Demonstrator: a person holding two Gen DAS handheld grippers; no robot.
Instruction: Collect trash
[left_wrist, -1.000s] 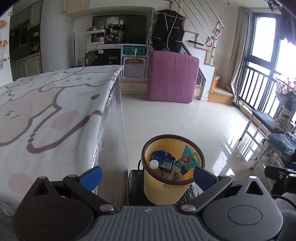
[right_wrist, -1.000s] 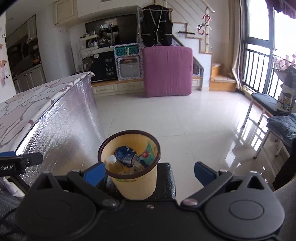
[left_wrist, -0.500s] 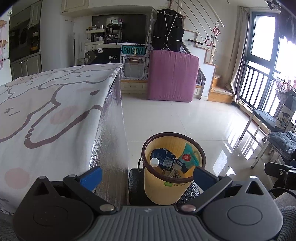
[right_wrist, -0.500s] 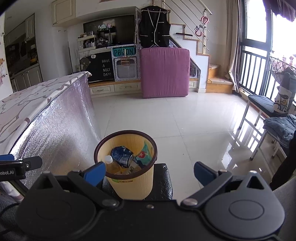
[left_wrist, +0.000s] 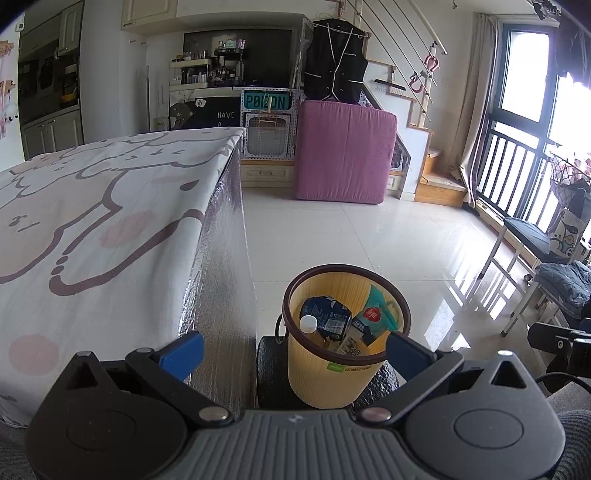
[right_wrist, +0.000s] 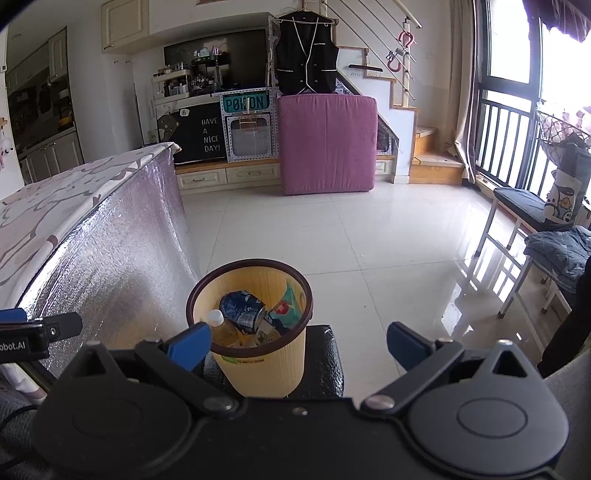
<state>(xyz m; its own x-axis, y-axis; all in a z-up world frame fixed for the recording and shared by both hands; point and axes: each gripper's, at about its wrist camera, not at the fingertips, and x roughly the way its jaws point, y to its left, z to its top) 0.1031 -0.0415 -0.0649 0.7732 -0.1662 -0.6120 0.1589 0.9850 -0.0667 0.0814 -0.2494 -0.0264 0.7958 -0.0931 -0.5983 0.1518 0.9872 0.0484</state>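
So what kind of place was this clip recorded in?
Most likely a lived-in home, an open living area. A staircase rises at the back, a black vest hangs above a pink mattress, and kitchen cabinets show at far left. A yellow trash bin stands beside a cloth-covered table.

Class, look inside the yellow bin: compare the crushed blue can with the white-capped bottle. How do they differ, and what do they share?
The crushed blue can is dented, opaque and printed; the bottle is clear and yellowish with a white cap. The can lies tilted on top of the heap; the bottle is mostly buried, cap end up. Both sit inside the yellow bin.
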